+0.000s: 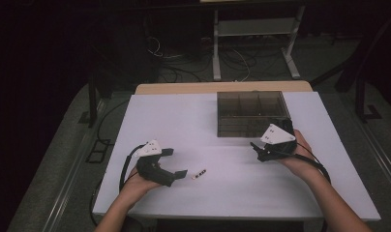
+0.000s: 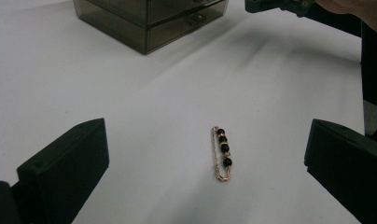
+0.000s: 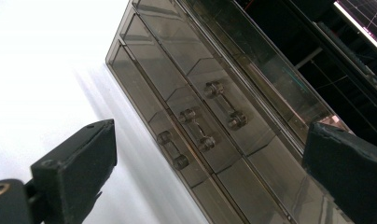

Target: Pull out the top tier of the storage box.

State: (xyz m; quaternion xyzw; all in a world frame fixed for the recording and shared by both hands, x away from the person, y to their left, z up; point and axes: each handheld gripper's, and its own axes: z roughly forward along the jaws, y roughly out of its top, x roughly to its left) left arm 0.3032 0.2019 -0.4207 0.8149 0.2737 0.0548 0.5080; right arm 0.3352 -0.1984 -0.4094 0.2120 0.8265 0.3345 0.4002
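Note:
A small gold pin with black beads [image 1: 199, 174] lies on the white table [image 1: 184, 116], just right of my left gripper [image 1: 175, 162]. In the left gripper view the pin [image 2: 221, 153] rests on the tabletop between the wide-open jaws of the left gripper [image 2: 209, 140], untouched. A smoky see-through drawer box [image 1: 251, 113] stands at the back right. My right gripper [image 1: 267, 145] is held at its front edge. In the right gripper view the right gripper [image 3: 210, 144] is open and faces the drawer fronts [image 3: 158, 79], whose three handles [image 3: 198, 129] sit close together.
The drawer box [image 2: 149, 18] and the right gripper [image 2: 280, 5] appear at the far end of the left gripper view. Past the table's back edge a dark floor holds cables and a metal stand [image 1: 254, 29]. Bare white tabletop [image 1: 242, 186] lies between the two hands.

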